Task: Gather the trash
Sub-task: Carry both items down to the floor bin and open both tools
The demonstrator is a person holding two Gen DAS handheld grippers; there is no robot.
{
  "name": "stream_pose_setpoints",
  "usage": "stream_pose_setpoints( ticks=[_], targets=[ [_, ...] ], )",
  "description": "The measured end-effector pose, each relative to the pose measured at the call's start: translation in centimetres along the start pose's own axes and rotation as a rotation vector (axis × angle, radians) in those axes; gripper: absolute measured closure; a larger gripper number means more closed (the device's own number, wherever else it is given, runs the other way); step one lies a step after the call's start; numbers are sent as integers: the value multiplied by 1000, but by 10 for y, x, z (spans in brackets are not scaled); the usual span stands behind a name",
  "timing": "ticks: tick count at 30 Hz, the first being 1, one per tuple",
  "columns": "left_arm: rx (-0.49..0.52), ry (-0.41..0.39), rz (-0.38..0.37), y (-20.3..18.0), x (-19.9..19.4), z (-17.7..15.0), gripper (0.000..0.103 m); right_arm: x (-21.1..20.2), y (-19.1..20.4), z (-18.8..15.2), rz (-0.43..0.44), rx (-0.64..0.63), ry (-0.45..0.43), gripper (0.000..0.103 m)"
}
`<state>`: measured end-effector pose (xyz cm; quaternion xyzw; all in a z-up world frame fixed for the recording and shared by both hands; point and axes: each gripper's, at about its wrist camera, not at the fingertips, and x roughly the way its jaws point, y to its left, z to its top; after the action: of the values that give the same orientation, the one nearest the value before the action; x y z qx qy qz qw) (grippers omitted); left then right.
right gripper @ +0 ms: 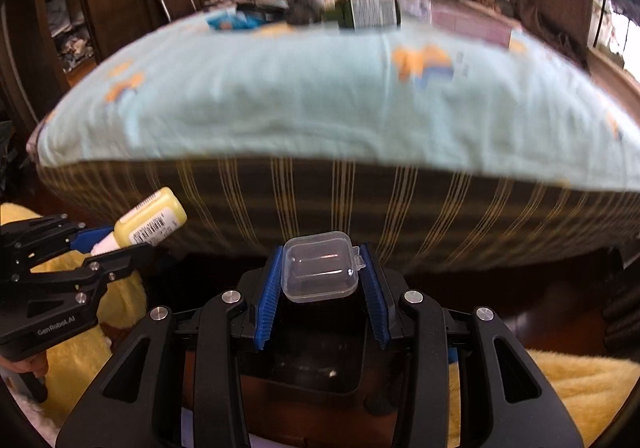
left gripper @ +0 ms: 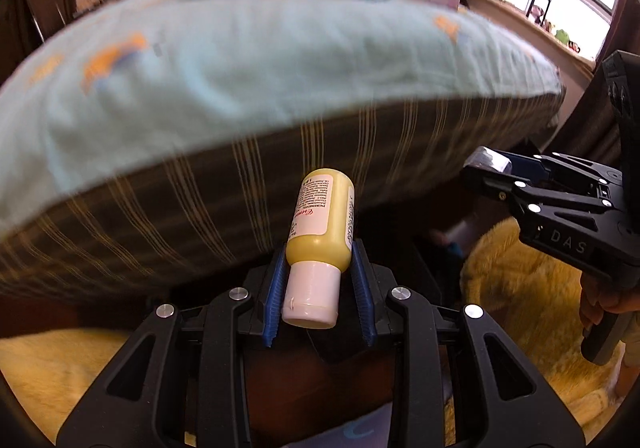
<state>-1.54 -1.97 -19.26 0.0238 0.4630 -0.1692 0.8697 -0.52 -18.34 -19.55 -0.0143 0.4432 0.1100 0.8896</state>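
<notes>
My left gripper [left gripper: 319, 248] is shut on a small yellow bottle [left gripper: 322, 215] with a white cap, cap end toward the camera. The same yellow bottle [right gripper: 150, 221] shows at the left of the right wrist view, between the left gripper's [right gripper: 116, 244] blue pads. My right gripper [right gripper: 322, 262] is shut on a small clear plastic box [right gripper: 320, 270] with a hinged lid; this clear plastic box [left gripper: 488, 159] also appears at the right of the left wrist view, in the right gripper [left gripper: 486, 167]. Both grippers point down in front of the bed's foot, over a dark bin [right gripper: 308, 352] whose opening lies below the right gripper.
A bed [right gripper: 320, 103] with a light blue sheet and a striped mattress side fills both views. At its far end lie a dark green bottle [right gripper: 368, 11], a blue wrapper [right gripper: 224, 21] and other clutter. A yellow fluffy rug [left gripper: 532, 288] covers the floor on both sides.
</notes>
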Motion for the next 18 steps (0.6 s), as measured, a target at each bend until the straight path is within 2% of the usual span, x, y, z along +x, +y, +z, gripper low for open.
stream_pose_setpoints(
  ticks=[10,18],
  targets=[
    [-29,162,-87,1,61,-23,73,55,-7,-27,70,68,149,63],
    [-68,222,-105,4,90,-26,73,86,-3,-46,40,86,225,63]
  ],
)
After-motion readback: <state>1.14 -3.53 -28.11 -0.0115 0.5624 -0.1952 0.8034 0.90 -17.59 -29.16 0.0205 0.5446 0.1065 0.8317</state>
